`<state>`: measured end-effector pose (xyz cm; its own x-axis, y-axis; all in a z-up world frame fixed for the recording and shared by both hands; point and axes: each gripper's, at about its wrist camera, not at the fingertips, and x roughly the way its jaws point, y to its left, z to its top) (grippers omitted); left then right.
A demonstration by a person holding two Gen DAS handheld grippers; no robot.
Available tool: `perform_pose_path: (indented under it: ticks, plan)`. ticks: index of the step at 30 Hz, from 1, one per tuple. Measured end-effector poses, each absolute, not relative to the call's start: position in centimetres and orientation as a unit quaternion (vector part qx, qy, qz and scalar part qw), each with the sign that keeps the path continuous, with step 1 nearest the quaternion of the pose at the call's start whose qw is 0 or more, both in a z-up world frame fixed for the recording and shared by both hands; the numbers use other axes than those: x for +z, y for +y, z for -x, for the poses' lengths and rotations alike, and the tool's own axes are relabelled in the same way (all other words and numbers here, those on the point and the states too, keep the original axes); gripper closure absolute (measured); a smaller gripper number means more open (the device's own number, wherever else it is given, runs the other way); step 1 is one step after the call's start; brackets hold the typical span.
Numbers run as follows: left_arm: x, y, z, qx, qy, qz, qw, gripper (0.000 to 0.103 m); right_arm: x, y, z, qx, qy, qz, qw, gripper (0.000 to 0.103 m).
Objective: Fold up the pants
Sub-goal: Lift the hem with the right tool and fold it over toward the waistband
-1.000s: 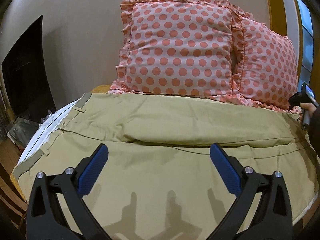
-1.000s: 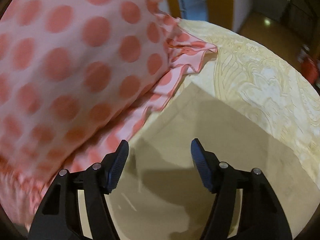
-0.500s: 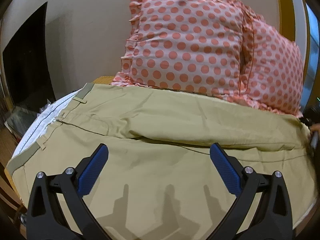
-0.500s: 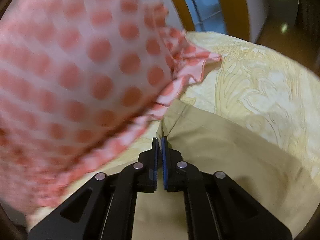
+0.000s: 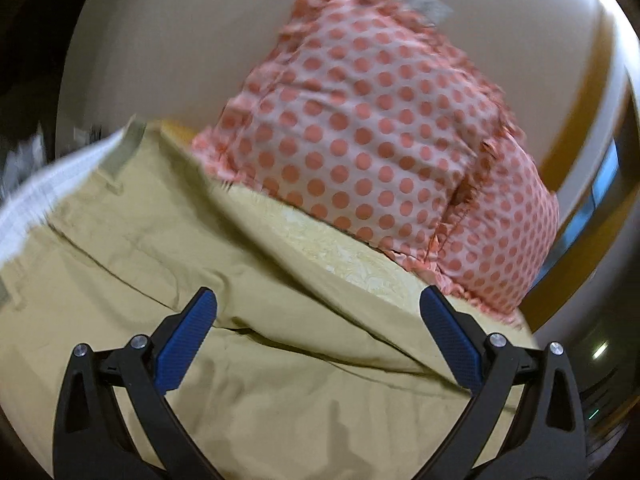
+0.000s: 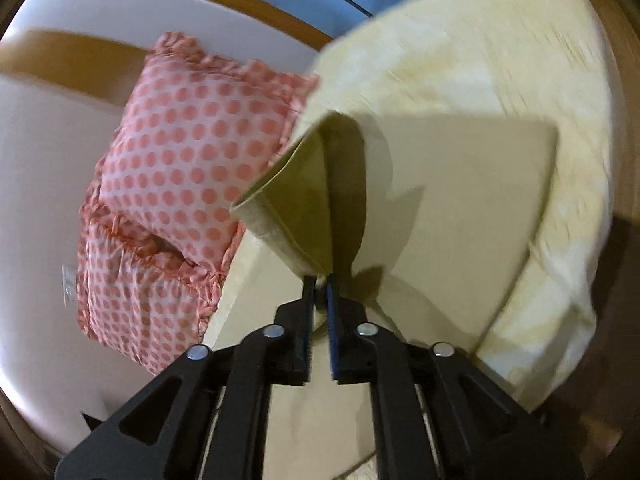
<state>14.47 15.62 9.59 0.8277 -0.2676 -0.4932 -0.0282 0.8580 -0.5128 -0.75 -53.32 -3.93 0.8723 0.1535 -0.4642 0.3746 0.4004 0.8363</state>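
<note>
We see two pink polka-dot pillows [image 5: 380,152] propped against a beige wall [image 5: 180,40], resting on a yellow patterned bedspread [image 6: 500,60].

Khaki-tan pants [image 5: 168,264] with a white inner waistband spread under the left gripper [image 5: 320,334], whose black arms carry blue pads; beyond its fingers, pink pillows [image 5: 376,144] with coral polka dots, pale yellow patterned bedspread [image 6: 500,56] beyond the right gripper [image 6: 319,296], black with blue pads

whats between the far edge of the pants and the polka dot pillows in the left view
A bare strip of the yellow patterned bedspread separates the pants from the pillows, seen in the left wrist view.
</note>
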Motion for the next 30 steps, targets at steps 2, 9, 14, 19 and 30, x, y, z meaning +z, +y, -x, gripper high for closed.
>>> perform_pose_path:
  ticks: [2, 9, 14, 19, 30]
  plan:
    - [8.9, 16.7, -15.6, -0.063, 0.304, 0.288, 0.906, 0.002, -3.3, -53.0, 0.7, -0.07, 0.238, -0.53, 0.811, 0.069]
    - [8.1, 18.5, -19.6, -0.017, 0.336, 0.285, 0.898, 0.002, -3.5, -54.3, 0.1, -0.071, 0.203, -0.525, 0.824, 0.101]
    - [7.1, 19.1, -24.7, 0.019, 0.381, 0.277, 0.882, 0.003, -2.3, -54.4, -0.2, -0.06, 0.184, -0.51, 0.838, 0.101]
    - [4.9, 18.8, -30.4, 0.044, 0.435, 0.251, 0.864, 0.04, -2.2, -54.6, -0.5, -0.058, 0.183, -0.513, 0.837, 0.101]
    - [10.1, 18.9, -16.6, -0.018, 0.356, 0.245, 0.902, 0.099, -0.2, -56.2, 2.1, -0.064, 0.149, -0.498, 0.852, 0.101]
